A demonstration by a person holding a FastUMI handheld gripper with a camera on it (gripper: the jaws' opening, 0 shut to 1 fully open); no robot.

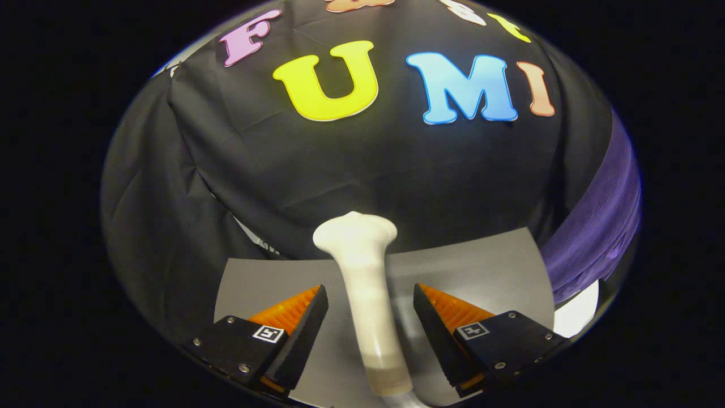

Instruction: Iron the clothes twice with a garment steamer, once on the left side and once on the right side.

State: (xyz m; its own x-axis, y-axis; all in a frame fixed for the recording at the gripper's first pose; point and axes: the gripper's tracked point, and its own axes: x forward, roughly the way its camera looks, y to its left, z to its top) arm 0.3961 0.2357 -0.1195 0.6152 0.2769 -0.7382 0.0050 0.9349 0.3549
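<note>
On the grey counter (498, 266), in the gripper view, a cream-white plastic garment steamer (365, 294) lies between the two fingers of the tongs (370, 309). The tongs stand apart, with a clear strip of counter showing on each side between the steamer's handle and the inner faces of the fingers; neither finger touches it.

The steamer's long axis runs nearly straight ahead, in line with the fingers. Its slim handle lies down between them, its near end reaching back past the fingertips, and its broad, flared head points away toward the black cloth wall (362, 164), beyond the fingertips. The handle sits roughly midway in the gap, leaning slightly toward the left finger at the head end.

Off to the right, past the right finger, purple ribbed fabric (600, 226) hangs at the counter's edge, likely the clothes to be ironed.

As I judge it, the grasp is not yet made: the fingers need only close sideways across the handle.
</note>
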